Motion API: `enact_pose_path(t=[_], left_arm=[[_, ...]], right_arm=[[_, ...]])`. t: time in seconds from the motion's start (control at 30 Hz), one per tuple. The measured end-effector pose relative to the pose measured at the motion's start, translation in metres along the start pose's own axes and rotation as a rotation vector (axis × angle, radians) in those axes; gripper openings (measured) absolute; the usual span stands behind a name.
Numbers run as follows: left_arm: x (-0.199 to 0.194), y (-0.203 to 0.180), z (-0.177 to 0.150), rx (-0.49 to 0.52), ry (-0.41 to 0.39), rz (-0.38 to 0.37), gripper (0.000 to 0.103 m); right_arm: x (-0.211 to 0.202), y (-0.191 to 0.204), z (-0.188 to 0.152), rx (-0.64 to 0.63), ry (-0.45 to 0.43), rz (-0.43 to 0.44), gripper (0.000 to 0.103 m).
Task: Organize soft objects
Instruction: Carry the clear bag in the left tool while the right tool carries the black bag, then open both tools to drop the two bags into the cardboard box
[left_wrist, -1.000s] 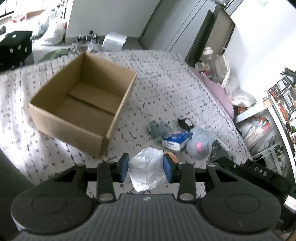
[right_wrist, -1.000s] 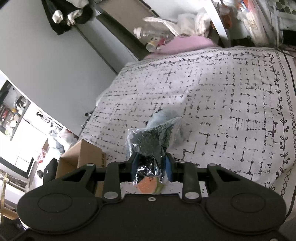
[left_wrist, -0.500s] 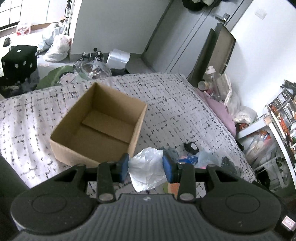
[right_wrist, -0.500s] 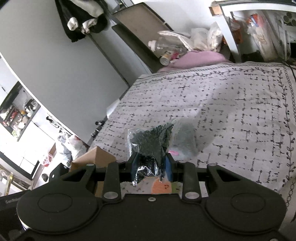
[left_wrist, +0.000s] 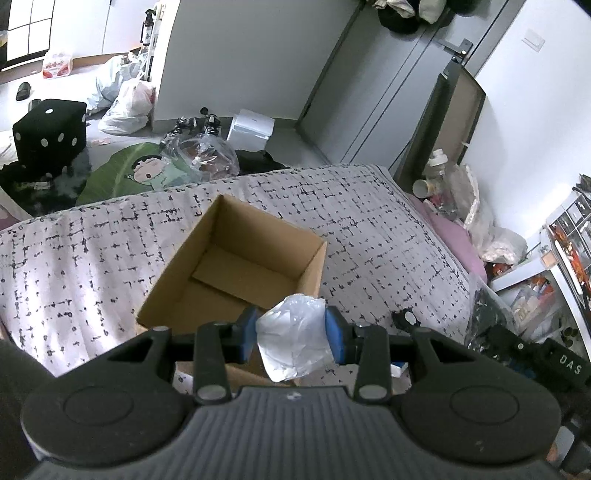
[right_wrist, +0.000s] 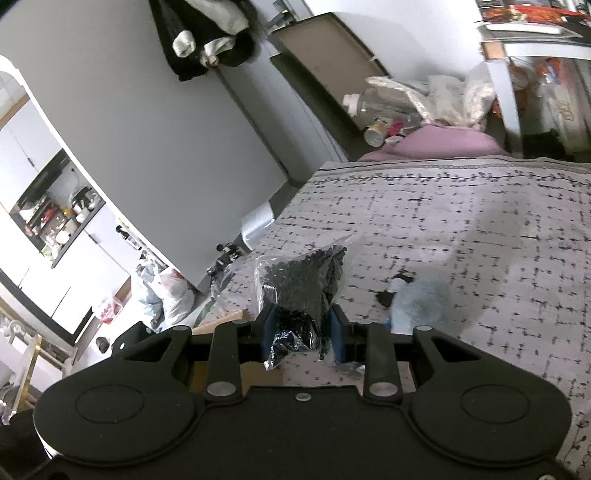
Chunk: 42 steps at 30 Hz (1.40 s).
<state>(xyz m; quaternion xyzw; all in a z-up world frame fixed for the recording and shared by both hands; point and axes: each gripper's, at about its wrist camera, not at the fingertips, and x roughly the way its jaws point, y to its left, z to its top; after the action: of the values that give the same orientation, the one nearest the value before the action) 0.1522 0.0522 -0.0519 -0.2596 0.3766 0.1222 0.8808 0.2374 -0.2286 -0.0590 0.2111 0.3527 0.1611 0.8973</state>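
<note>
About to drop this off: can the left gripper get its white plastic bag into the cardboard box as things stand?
Probably yes. The left gripper, shut on the white plastic bag, sits just short of the cardboard box, whose open top faces up with nothing visible inside or between them.

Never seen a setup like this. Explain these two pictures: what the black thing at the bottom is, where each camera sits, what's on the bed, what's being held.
The black shape at the bottom of each picture is a hand-held gripper with two blue-padded fingers. A person carries one in each hand; there is no robot arm. A fisheye camera on each looks forward along the fingers.

Left view: the left gripper pinches a white plastic bag above an open, empty cardboard box on the patterned bedspread.

Right view: the right gripper pinches a clear bag of black beads. Behind it lie a blurry blue-grey bundle and a small black item.
</note>
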Motion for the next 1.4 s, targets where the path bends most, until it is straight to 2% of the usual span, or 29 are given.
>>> enact_pose_path(t=[0.33, 0.47, 0.73, 1.2, 1.33, 1.4], left_arm=[[0.014, 0.015, 0.019, -0.011, 0.016, -0.013, 0.038], [0.024, 0.020, 0.025, -0.018, 0.023, -0.010, 0.038], [0.049, 0.033, 0.028, -0.015, 0.073, -0.013, 0.038], [0.084, 0.069, 0.026, -0.022, 0.151, 0.038, 0.039], [0.086, 0.074, 0.028, -0.012, 0.161, 0.077, 0.050], [0.083, 0.078, 0.030, -0.014, 0.160, 0.060, 0.053]], right_arm=[[0.021, 0.035, 0.006, -0.035, 0.026, 0.041, 0.030], [0.029, 0.044, 0.000, -0.068, 0.015, 0.097, 0.030], [0.055, 0.051, -0.020, -0.062, 0.084, 0.119, 0.030], [0.077, 0.085, -0.050, -0.136, 0.193, 0.124, 0.030], [0.080, 0.095, -0.056, -0.158, 0.215, 0.126, 0.030], [0.081, 0.099, -0.060, -0.164, 0.228, 0.132, 0.030]])
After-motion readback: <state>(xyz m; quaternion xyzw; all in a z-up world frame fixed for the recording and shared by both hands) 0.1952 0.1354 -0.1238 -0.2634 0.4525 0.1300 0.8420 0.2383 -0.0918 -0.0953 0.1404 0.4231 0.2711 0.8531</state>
